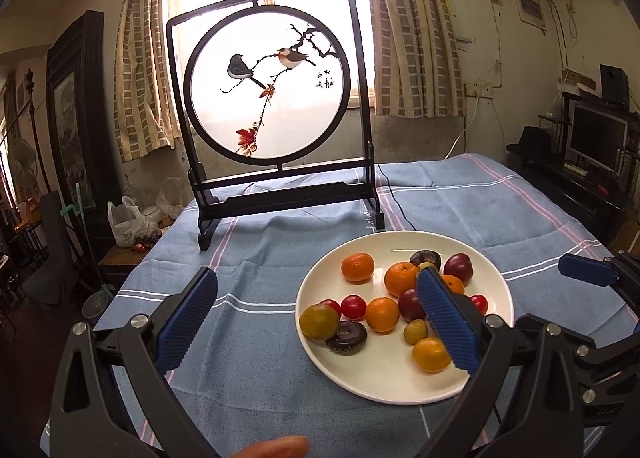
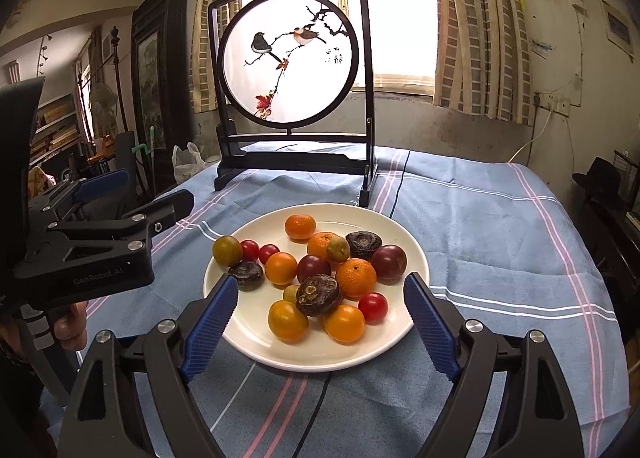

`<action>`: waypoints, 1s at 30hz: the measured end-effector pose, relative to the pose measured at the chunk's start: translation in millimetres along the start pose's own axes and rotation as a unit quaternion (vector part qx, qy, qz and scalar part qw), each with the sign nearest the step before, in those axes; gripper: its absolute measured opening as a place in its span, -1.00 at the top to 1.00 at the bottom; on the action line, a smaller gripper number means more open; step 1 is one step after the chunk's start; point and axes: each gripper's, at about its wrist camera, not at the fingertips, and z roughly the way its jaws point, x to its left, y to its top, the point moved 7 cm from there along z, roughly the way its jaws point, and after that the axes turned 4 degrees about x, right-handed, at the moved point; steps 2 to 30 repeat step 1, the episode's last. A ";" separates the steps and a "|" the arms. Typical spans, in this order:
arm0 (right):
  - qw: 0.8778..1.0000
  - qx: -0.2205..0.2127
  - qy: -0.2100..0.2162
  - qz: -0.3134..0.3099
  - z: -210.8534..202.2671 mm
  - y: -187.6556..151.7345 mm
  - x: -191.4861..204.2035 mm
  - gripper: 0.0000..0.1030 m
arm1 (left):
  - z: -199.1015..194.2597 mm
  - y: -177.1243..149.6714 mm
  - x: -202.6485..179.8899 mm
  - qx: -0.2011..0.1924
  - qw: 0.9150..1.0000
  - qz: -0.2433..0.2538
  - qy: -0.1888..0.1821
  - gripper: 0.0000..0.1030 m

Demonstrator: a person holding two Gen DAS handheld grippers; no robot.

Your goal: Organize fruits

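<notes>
I held my right gripper (image 2: 320, 322) wide and empty over the near rim of the plate (image 2: 416, 254), framing the heaped fruits (image 2: 320, 278); my left gripper (image 1: 316, 318) waited alongside, equally wide.

Blue-clothed table (image 2: 480, 218) under plate (image 2: 412, 254), screen (image 2: 296, 162)

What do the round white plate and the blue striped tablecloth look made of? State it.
Round white plate: probably glazed ceramic, going by its glossy sheen and smooth rim. Blue striped tablecloth: woven cotton-like fabric, matte, with wrinkles and folds.
</notes>
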 end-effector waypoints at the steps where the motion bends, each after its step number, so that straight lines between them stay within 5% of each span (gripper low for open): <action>1: 1.000 0.001 0.000 0.000 0.6 -0.4 -0.2 -0.66 | 0.1 -0.2 0.0 -0.001 1.000 0.000 0.001 -0.90; 30: 1.000 0.001 0.000 0.000 0.6 -0.4 -0.2 -0.66 | 0.1 -0.2 0.0 -0.001 1.000 0.000 0.001 -0.90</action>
